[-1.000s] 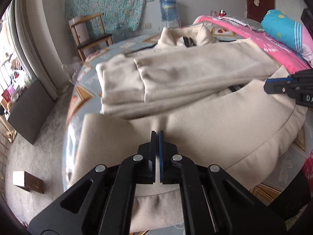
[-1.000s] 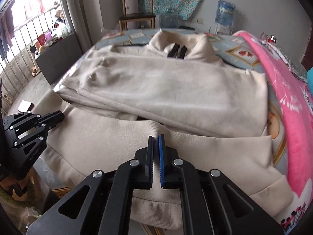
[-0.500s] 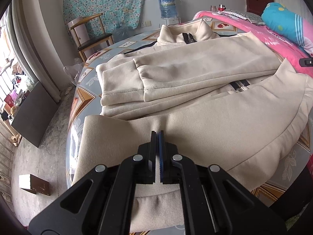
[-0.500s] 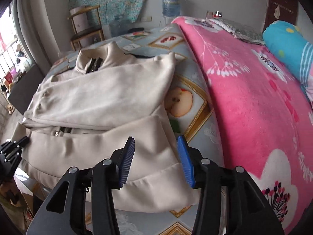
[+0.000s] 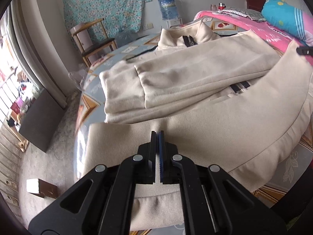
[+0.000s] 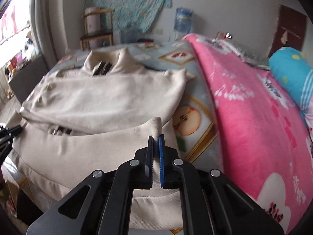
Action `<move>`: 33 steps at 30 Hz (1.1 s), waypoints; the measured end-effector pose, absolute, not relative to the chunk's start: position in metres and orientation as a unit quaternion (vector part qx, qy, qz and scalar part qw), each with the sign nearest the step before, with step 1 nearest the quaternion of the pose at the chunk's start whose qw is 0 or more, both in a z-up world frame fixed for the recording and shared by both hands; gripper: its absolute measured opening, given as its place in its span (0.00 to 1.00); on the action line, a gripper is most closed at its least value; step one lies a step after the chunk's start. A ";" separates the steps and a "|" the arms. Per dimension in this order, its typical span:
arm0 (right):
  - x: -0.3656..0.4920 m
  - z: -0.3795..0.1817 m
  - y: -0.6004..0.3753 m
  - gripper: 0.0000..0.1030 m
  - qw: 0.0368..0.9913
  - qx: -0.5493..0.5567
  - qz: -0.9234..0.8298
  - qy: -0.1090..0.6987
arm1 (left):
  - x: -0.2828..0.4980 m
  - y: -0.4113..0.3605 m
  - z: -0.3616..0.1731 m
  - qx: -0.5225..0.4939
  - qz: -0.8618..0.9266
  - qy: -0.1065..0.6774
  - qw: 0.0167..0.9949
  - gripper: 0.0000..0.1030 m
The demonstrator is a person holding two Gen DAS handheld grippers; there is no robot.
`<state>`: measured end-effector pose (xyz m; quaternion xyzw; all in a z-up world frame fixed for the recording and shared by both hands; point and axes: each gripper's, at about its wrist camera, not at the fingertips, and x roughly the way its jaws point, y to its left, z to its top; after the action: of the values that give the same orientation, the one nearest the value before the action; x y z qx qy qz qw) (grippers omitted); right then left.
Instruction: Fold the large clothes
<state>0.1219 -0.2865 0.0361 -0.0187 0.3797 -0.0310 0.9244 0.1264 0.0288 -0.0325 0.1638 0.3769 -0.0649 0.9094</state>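
Fabric fills both sets of jaws: the left gripper [image 5: 158, 135] is clamped on the near hem of the beige jacket [image 5: 195, 82] toward its left end, the right gripper [image 6: 156, 138] pinched on the hem's raised right corner. The jacket lies on the bed [image 6: 197, 105], collar far, hem near, so its long axis runs away from both grippers. By my reading, the next fold carries the hem toward the collar, 2 hands level.
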 end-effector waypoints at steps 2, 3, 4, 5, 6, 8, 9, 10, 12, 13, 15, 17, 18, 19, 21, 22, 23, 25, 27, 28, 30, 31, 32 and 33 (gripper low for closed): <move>0.121 0.040 -0.293 0.05 0.928 -0.004 -0.038 0.370 | 0.128 0.027 -0.025 0.169 -0.064 0.367 0.912 0.02; 0.125 0.038 -0.295 0.05 0.929 0.000 -0.040 0.369 | 0.130 0.027 -0.024 0.168 -0.064 0.365 0.913 0.02; 0.129 0.035 -0.295 0.05 0.928 0.001 -0.043 0.371 | 0.132 0.027 -0.023 0.166 -0.064 0.365 0.914 0.02; 0.134 0.029 -0.295 0.05 0.926 -0.002 -0.048 0.374 | 0.135 0.027 -0.022 0.164 -0.064 0.367 0.913 0.02; 0.138 0.023 -0.294 0.05 0.924 -0.006 -0.052 0.379 | 0.137 0.028 -0.024 0.161 -0.066 0.369 0.913 0.02; 0.147 0.005 -0.295 0.05 0.917 -0.011 -0.061 0.395 | 0.140 0.029 -0.028 0.156 -0.069 0.373 0.912 0.02; 0.152 -0.005 -0.295 0.05 0.912 -0.014 -0.065 0.405 | 0.143 0.029 -0.032 0.153 -0.071 0.377 0.911 0.02; 0.155 -0.013 -0.295 0.05 0.908 -0.017 -0.070 0.414 | 0.144 0.029 -0.035 0.151 -0.072 0.380 0.910 0.02; 0.158 -0.023 -0.294 0.05 0.901 -0.021 -0.075 0.426 | 0.145 0.028 -0.041 0.152 -0.073 0.383 0.908 0.02; 0.159 -0.023 -0.294 0.05 0.899 -0.022 -0.078 0.429 | 0.145 0.027 -0.043 0.155 -0.073 0.383 0.908 0.02; 0.155 -0.014 -0.296 0.10 0.900 -0.017 -0.081 0.428 | 0.144 0.025 -0.044 0.164 -0.071 0.378 0.908 0.02; 0.146 0.002 -0.300 0.30 0.905 -0.019 -0.100 0.413 | 0.144 0.025 -0.045 0.166 -0.073 0.376 0.909 0.02; 0.139 0.014 -0.300 0.31 0.910 -0.022 -0.108 0.399 | 0.144 0.026 -0.045 0.167 -0.075 0.375 0.909 0.02; 0.134 0.023 -0.299 0.33 0.915 -0.023 -0.108 0.388 | 0.144 0.026 -0.045 0.168 -0.076 0.375 0.909 0.02; 0.122 0.044 -0.289 0.33 0.927 -0.022 -0.090 0.364 | 0.144 0.026 -0.045 0.170 -0.079 0.374 0.908 0.02; 0.119 0.050 -0.281 0.33 0.931 -0.022 -0.072 0.358 | 0.143 0.026 -0.046 0.171 -0.081 0.373 0.908 0.02; 0.116 0.054 -0.265 0.33 0.934 -0.021 -0.036 0.354 | 0.144 0.026 -0.046 0.172 -0.082 0.372 0.908 0.02; 0.119 0.051 -0.234 0.33 0.929 -0.020 0.041 0.366 | 0.144 0.027 -0.046 0.171 -0.084 0.371 0.909 0.02; 0.128 0.036 -0.195 0.33 0.909 -0.008 0.135 0.394 | 0.144 0.028 -0.046 0.169 -0.086 0.371 0.909 0.02; 0.134 0.026 -0.176 0.31 0.894 -0.001 0.175 0.413 | 0.145 0.028 -0.046 0.168 -0.087 0.371 0.909 0.02; 0.143 0.008 -0.144 0.21 0.867 -0.007 0.233 0.439 | 0.144 0.029 -0.045 0.166 -0.088 0.372 0.909 0.02; 0.147 -0.001 -0.131 0.18 0.857 -0.021 0.248 0.451 | 0.144 0.029 -0.045 0.165 -0.089 0.372 0.909 0.02; 0.150 -0.010 -0.121 0.16 0.849 -0.034 0.256 0.461 | 0.144 0.030 -0.045 0.164 -0.090 0.372 0.909 0.02; 0.157 -0.022 -0.113 0.15 0.840 -0.047 0.257 0.475 | 0.144 0.030 -0.045 0.161 -0.091 0.372 0.910 0.02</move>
<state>0.1567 -0.1135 -0.0216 -0.0470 0.4755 0.2569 0.8401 0.1444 0.0304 -0.0449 0.1608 0.3719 -0.0911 0.9097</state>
